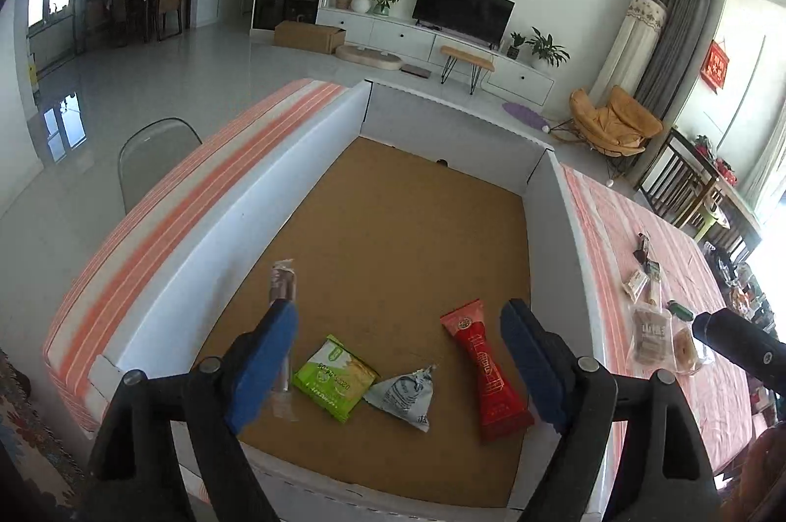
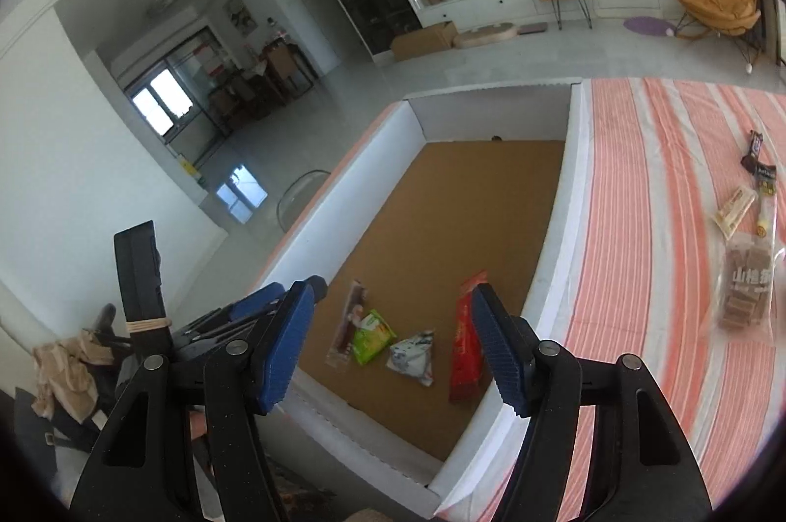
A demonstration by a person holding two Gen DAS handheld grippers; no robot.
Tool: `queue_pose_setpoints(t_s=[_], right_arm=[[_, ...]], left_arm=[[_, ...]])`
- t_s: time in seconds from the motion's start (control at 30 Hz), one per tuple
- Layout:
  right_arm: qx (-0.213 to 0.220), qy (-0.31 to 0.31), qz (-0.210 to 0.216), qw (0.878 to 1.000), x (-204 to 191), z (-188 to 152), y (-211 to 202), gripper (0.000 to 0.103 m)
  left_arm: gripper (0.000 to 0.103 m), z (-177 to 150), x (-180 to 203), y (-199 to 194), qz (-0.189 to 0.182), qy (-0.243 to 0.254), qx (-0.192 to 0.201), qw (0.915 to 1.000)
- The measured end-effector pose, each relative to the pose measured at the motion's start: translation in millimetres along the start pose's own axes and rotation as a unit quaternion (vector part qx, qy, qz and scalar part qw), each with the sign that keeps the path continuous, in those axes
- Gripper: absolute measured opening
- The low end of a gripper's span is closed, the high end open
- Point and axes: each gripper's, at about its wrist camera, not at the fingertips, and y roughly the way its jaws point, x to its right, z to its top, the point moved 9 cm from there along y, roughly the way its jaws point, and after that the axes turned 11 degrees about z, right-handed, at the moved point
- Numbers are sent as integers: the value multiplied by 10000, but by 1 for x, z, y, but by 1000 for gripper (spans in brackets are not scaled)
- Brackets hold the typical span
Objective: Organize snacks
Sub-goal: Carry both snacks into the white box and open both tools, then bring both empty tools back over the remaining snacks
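Brown cardboard lines the floor of the white-walled box (image 1: 314, 158) that sits on the striped table (image 2: 653, 198), and four snacks already lie in a row near its near edge: a dark stick (image 1: 282, 291), a green packet (image 1: 334, 377), a grey-white pouch (image 1: 405, 392) and a red packet (image 1: 484, 370). Both grippers hang above that row with nothing in them. The left gripper (image 1: 398, 360) has its blue pads spread wide, the green packet and grey-white pouch showing on the floor below between them, untouched. The right gripper (image 2: 393, 350) also stands open and empty, over the near corner of the box; in the left view only its dark body shows at the right edge.

More snacks are still outside the box, on the cloth to its right: a clear bag of brown blocks (image 2: 746, 281), a small cream bar (image 2: 734, 207), and a few dark wrappers (image 2: 759, 163) farther back. They lie close together, some touching or overlapping.

By the look of it, a drop-off is just done and the task is perhaps halfway. The next move probably belongs to the right gripper, nearer that pile: swing out over the cloth, come down on one flat wrapper and close on it alone without catching its neighbour. The thin, slippery packs lie flat on soft fabric, so a pad may bunch the cloth rather than catch an edge.
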Motion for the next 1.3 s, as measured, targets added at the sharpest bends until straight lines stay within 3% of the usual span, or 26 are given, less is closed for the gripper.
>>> queue_pose_setpoints(t_s=[0.13, 0.23, 0.3, 0.37, 0.43, 0.57, 0.83, 1.0, 1.07, 1.3], right_arm=[[-103, 218, -756, 9968, 65, -26, -30, 70], [-277, 471, -1668, 9845, 135, -64, -61, 70], [-357, 651, -2374, 9686, 189, -88, -87, 70], [-467, 816, -3165, 9439, 239, -108, -117, 70], [-537, 1124, -3614, 9240, 279, -124, -141, 70], [-413, 1586, -3850, 9082, 310, -146, -173, 70], [-119, 1682, -3836, 9080, 319, -148, -179, 77], [-100, 1721, -3850, 9067, 321, -149, -179, 80], [-91, 1731, -3845, 9067, 321, -150, -180, 81], [-87, 1746, -3842, 9066, 323, -150, -181, 82]], left_arm=[[84, -15, 57, -12, -596, 415, -121, 9973], [86, -40, 118, -33, -1194, 1072, -212, 9868], [91, -64, 162, -45, -1595, 1586, -350, 9737], [93, -91, 204, -47, -1898, 1998, -619, 9593], [93, -120, 243, -39, -2054, 2355, -870, 9459], [93, -153, 292, 8, -1628, 2839, -962, 9400], [93, -160, 319, 90, -923, 2973, -904, 9460], [98, -158, 318, 92, -876, 2955, -609, 9494], [103, -158, 316, 96, -831, 2892, -643, 9515], [103, -158, 311, 93, -839, 2873, -648, 9520]])
